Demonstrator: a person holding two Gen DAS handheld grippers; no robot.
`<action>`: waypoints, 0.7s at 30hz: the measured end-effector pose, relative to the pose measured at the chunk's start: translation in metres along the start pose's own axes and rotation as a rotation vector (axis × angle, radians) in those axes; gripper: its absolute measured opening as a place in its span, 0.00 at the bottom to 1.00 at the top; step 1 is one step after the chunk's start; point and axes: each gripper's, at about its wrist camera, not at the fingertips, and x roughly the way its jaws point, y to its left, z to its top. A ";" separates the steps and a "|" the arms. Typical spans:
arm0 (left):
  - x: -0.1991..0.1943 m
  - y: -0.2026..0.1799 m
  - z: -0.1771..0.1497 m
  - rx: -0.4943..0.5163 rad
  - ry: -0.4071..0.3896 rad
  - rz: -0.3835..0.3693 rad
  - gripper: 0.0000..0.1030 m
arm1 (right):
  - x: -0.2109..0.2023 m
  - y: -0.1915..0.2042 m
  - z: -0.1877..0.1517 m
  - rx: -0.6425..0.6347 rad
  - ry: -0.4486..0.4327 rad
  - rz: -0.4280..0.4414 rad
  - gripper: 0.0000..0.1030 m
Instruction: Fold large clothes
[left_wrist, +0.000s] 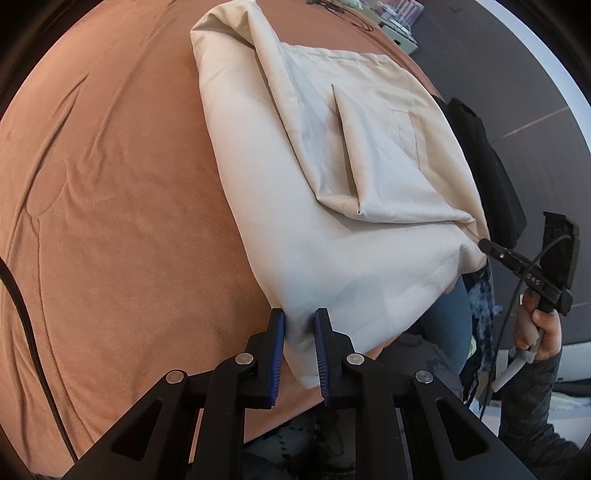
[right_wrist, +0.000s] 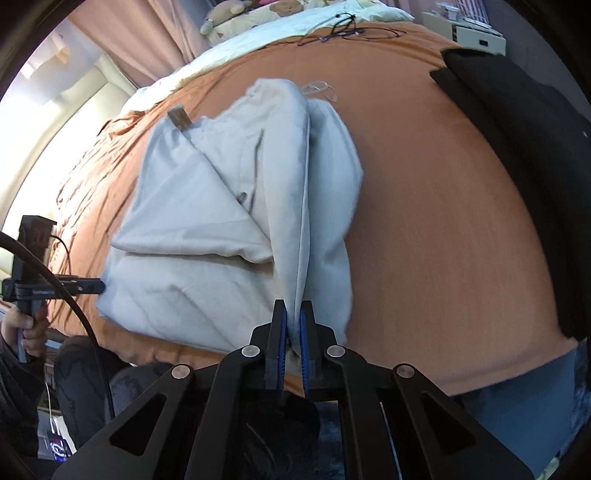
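Note:
A large cream garment (left_wrist: 332, 166) lies partly folded on an orange bedspread (left_wrist: 129, 203), with a pocket flap showing on top. My left gripper (left_wrist: 299, 314) is shut on a thick fold at its near corner, cloth filling the gap between the blue pads. The right gripper (left_wrist: 482, 244) pinches the other near corner at the bed's edge. In the right wrist view the same garment (right_wrist: 207, 240) stretches away from my right gripper (right_wrist: 293, 304), which is shut on its long folded edge. The left gripper (right_wrist: 100, 286) meets the cloth's left corner there.
A black garment (right_wrist: 535, 147) lies along the right side of the bedspread (right_wrist: 424, 221). Cables (right_wrist: 347, 31) and pillows (right_wrist: 295, 18) sit at the far end. A person's hand (left_wrist: 543, 328) holds the right gripper's handle, and legs show below the bed's near edge.

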 end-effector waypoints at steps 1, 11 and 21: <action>0.000 0.000 0.001 0.006 0.006 -0.002 0.17 | 0.002 -0.003 -0.002 0.000 -0.003 -0.025 0.02; -0.020 0.033 0.036 -0.094 -0.085 -0.051 0.48 | -0.029 0.035 0.012 -0.103 -0.098 -0.139 0.68; -0.016 0.048 0.045 -0.163 -0.174 -0.158 0.48 | 0.005 0.134 0.026 -0.410 -0.073 -0.103 0.72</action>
